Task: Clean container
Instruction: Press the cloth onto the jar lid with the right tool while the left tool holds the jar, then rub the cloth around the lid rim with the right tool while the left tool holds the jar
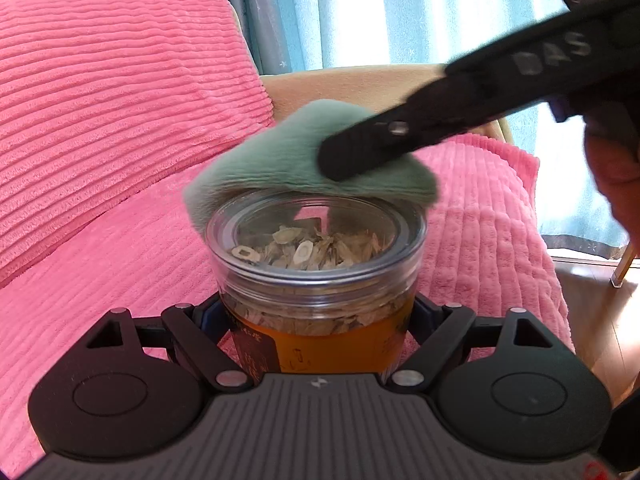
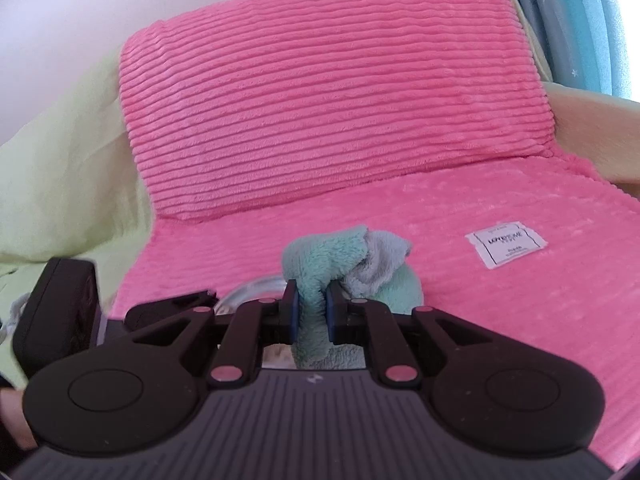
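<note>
The left claw (image 1: 320, 320) is clamped on a round, clear plastic container (image 1: 316, 264): its two black fingers press the smooth wall from either side, just ahead of the ribbed grey body of the tool. The container stands upright between them. Its upper part is transparent, with a thick, ridged rim and a clear lid, and pale, dry, sliced pieces (image 1: 304, 250) show through the top. Lower down the wall looks amber, and a dark label (image 1: 256, 350) sits on the side nearest the left finger.

Resting on the far edge of the lid, straight ahead of the left claw, is a soft, fuzzy, mint-green cloth (image 1: 288, 160), bunched into a rounded hump that droops over the rim on the left. The right claw (image 2: 311, 312) is closed tight on this cloth, pinching a fold of the plush fabric between its blue pads (image 2: 293, 312); in the right wrist view the bundle shows green and grey fleecy sides rising just beyond the fingertips. In the left wrist view the right tool comes in from the upper right as a long black bar, and its tip lies on the cloth.

Behind and beneath both claws lies a pink, ribbed, velvety sofa cover (image 2: 320, 92), with a small white square tag (image 2: 506, 244) off to the right of the right claw. Blue curtains (image 1: 360, 8) hang far ahead.
</note>
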Action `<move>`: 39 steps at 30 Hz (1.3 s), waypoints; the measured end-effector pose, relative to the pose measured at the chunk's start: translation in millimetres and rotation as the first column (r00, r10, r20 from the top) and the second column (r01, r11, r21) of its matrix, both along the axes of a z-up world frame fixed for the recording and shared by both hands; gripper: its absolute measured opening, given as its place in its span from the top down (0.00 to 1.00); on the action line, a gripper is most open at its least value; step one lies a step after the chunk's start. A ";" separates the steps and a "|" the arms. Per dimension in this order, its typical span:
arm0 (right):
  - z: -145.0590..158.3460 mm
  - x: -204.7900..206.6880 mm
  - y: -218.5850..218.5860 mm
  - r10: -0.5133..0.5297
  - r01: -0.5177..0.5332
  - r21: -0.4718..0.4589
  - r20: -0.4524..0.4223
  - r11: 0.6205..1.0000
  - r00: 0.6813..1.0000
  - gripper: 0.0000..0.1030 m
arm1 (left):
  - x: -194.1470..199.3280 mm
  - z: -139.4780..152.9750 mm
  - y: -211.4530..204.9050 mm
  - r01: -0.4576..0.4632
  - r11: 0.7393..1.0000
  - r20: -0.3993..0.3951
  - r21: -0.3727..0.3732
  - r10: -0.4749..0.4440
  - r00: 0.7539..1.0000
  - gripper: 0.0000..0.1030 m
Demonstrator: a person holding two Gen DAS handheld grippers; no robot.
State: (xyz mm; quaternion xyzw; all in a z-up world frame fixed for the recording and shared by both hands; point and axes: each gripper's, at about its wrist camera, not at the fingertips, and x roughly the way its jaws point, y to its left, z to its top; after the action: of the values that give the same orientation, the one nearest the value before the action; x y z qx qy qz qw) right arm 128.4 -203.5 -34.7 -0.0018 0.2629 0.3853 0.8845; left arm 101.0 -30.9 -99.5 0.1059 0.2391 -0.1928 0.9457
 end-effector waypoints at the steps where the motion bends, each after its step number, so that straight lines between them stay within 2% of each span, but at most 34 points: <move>1: 0.5 -2.4 -3.1 0.013 -0.013 -0.005 -0.002 1.000 1.000 0.90 | 0.4 0.0 -0.4 0.000 1.000 0.000 0.000 0.000 1.000 0.18; 8: 2.0 -14.5 -13.0 0.114 -0.114 0.007 -0.027 0.993 0.993 0.89 | -0.5 0.3 12.9 0.005 1.000 0.000 -0.006 -0.005 1.000 0.18; 17: 3.0 -24.4 11.9 0.204 -0.203 0.033 -0.032 0.979 0.978 0.89 | 0.4 -2.1 15.5 0.006 1.000 -0.003 -0.011 -0.006 1.000 0.18; 27: -1.0 -14.1 36.4 0.164 -0.163 0.055 -0.007 0.985 0.987 0.90 | 1.6 -2.7 10.0 0.011 1.000 -0.003 -0.006 -0.011 1.000 0.18; 39: -6.3 2.3 35.1 0.058 -0.059 0.050 0.029 0.997 0.998 0.90 | -3.7 -4.9 8.8 0.011 1.000 0.000 0.000 -0.011 1.000 0.18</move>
State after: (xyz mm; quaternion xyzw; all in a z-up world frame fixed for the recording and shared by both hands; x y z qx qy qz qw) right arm 130.7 -168.4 -41.0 0.0078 0.2407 0.4177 0.8761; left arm 97.3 -22.1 -104.5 0.1074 0.2386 -0.1981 0.9446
